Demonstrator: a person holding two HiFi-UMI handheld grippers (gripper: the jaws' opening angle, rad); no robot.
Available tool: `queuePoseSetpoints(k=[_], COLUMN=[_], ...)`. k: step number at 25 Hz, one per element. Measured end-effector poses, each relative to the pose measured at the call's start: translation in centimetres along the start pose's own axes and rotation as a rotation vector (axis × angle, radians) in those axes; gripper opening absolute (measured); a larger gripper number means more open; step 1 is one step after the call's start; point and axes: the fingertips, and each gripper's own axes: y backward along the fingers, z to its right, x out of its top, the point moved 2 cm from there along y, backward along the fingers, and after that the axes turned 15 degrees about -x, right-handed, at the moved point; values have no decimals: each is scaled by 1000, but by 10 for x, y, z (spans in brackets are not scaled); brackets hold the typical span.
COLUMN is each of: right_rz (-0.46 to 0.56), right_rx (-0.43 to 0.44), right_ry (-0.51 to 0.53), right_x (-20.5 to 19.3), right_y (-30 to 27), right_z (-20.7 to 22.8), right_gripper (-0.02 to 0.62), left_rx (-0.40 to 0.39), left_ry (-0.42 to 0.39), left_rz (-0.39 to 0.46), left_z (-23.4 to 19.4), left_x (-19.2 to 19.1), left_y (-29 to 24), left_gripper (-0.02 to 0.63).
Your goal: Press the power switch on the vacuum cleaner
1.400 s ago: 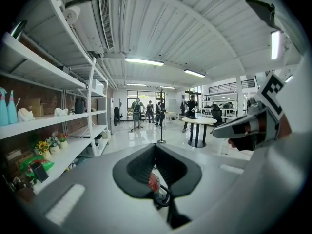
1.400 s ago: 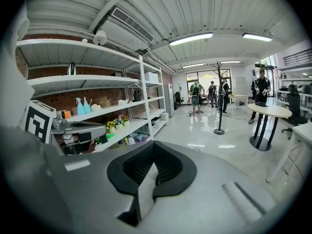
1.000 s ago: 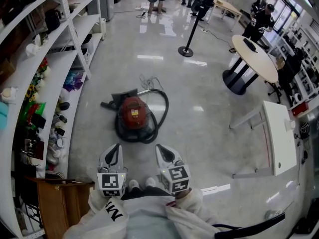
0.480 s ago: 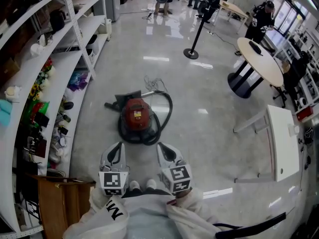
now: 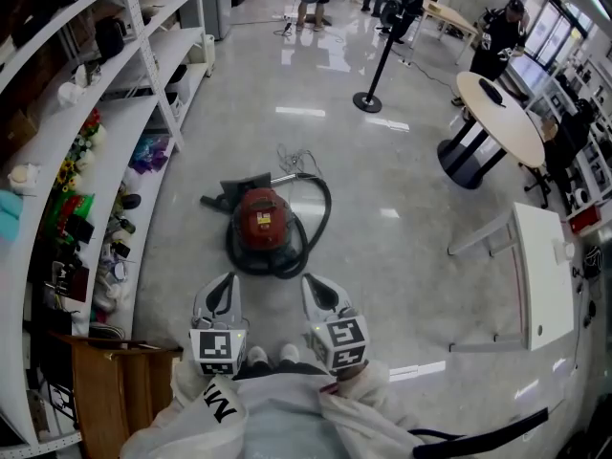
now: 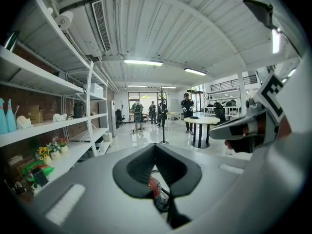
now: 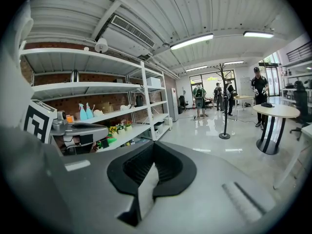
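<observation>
You have one red vacuum (image 5: 261, 220) on the floor (image 5: 382, 247) straight ahead, ringed by its one black hose (image 5: 321, 208), well apart from your two tools. The left tool (image 5: 221, 285) and right tool (image 5: 314, 287) both have their jaws closed tip to tip on nothing, side by side over bare floor just short of the hose. Open floor lies right of the vacuum up to two tables, one round (image 5: 502, 113) and one white (image 5: 540, 256), while one run of shelves (image 5: 105, 113) edges your left, holding flowers (image 5: 72, 170) and small goods.
</observation>
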Motion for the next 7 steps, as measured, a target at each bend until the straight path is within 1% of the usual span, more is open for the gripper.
queuePoseSetpoints(k=[7], right_rz=[-7], right_rx=[2], right_ry=[0], right_x=[-1], right_y=[0], right_z=[2], right_gripper=[0], left_rx=[3], left_ry=[2], left_rz=[-3], left_z=[1], left_x=[-2], left_y=[-1], left_gripper=[0])
